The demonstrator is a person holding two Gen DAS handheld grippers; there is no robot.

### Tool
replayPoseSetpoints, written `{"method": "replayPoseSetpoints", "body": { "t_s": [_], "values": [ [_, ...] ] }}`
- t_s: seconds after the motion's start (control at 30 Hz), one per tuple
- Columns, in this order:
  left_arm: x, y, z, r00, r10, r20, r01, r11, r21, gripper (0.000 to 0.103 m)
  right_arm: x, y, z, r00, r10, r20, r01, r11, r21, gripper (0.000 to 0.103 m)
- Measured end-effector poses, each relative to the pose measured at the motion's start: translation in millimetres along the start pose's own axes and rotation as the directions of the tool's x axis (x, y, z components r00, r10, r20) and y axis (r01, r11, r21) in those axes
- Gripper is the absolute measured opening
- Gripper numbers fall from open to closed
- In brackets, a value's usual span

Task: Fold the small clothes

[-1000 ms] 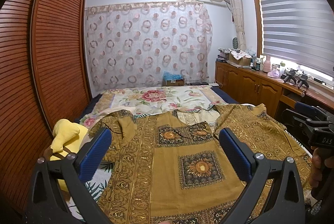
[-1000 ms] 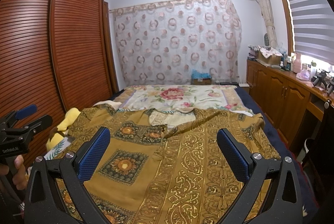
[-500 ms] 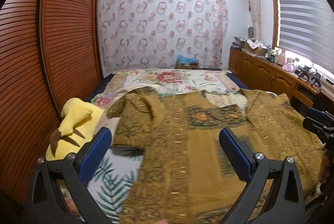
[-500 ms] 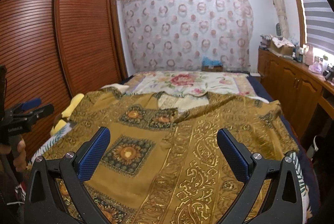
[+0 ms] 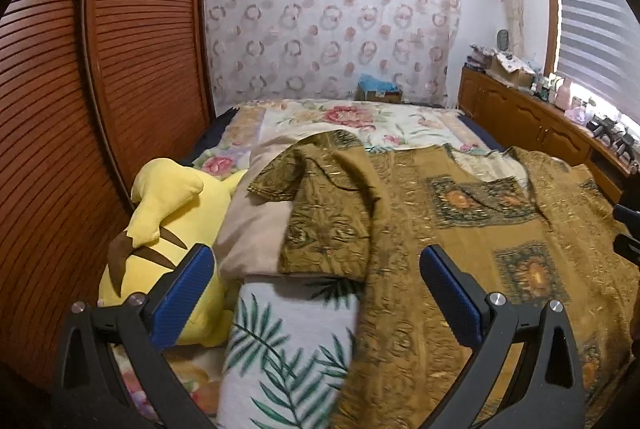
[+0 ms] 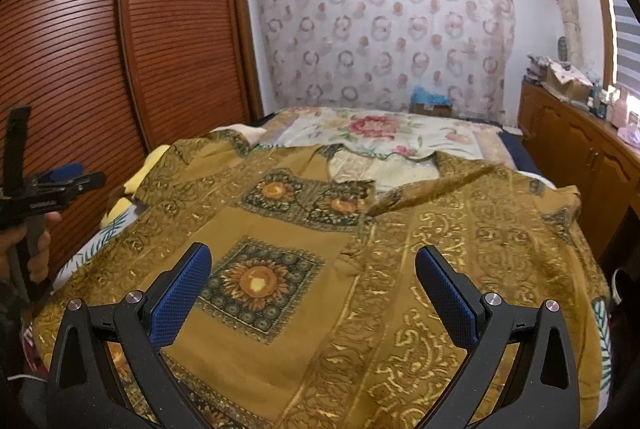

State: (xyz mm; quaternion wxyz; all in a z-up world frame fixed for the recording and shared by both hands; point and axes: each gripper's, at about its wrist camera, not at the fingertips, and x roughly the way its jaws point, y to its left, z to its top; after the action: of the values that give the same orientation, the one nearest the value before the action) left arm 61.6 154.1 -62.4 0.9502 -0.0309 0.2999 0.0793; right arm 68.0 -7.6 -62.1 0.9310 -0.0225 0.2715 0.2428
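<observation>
A mustard-gold patterned shirt (image 5: 460,237) lies spread front-up on the bed, also in the right wrist view (image 6: 360,249). Its left sleeve (image 5: 328,213) lies over a beige pillow. My left gripper (image 5: 316,281) is open and empty, above the bed's left side in front of that sleeve. It also shows at the left edge of the right wrist view (image 6: 60,185). My right gripper (image 6: 312,285) is open and empty, above the shirt's lower front near a sunflower square (image 6: 256,281).
A yellow plush toy (image 5: 160,229) lies at the bed's left edge by the louvred wardrobe doors (image 5: 100,109). A leaf-print cover (image 5: 288,349) and floral bedspread (image 6: 380,129) lie beneath. A wooden sideboard (image 6: 580,157) runs along the right.
My left gripper has swung left, from over the shirt's middle to its left sleeve and the plush toy. My right gripper has moved closer over the shirt. Both stay open.
</observation>
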Motion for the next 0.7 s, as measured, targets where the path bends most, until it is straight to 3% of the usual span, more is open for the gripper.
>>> {"method": "replayPoseSetpoints", "body": {
  "t_s": [0.1, 0.27, 0.5, 0.7],
  "values": [
    [14.3, 3.3, 1.5, 1.0, 0.006, -0.025, -0.006, 1.0, 0.012, 0.103, 9.7, 5.1, 0.2, 1.0, 0.01, -0.017, -0.01, 1.0, -0.021, 0.103],
    [42.6, 16.9, 8.7, 0.995, -0.05, -0.083, 0.049, 0.999, -0.015, 0.096, 22.4, 12.8, 4.7, 0.999, 0.03, -0.038, -0.032, 0.998, -0.05, 0.103],
    [75.7, 37.9, 23.4, 0.978, -0.149, -0.149, 0.138, 0.987, -0.084, 0.051, 29.1, 25.1, 3.1, 0.997, 0.056, -0.046, -0.059, 0.996, -0.069, 0.103],
    [103.0, 36.1, 23.9, 0.965, -0.163, -0.206, 0.15, 0.986, -0.075, 0.046, 33.5, 22.1, -2.4, 0.996, 0.062, -0.069, -0.066, 0.996, -0.058, 0.103]
  ]
}}
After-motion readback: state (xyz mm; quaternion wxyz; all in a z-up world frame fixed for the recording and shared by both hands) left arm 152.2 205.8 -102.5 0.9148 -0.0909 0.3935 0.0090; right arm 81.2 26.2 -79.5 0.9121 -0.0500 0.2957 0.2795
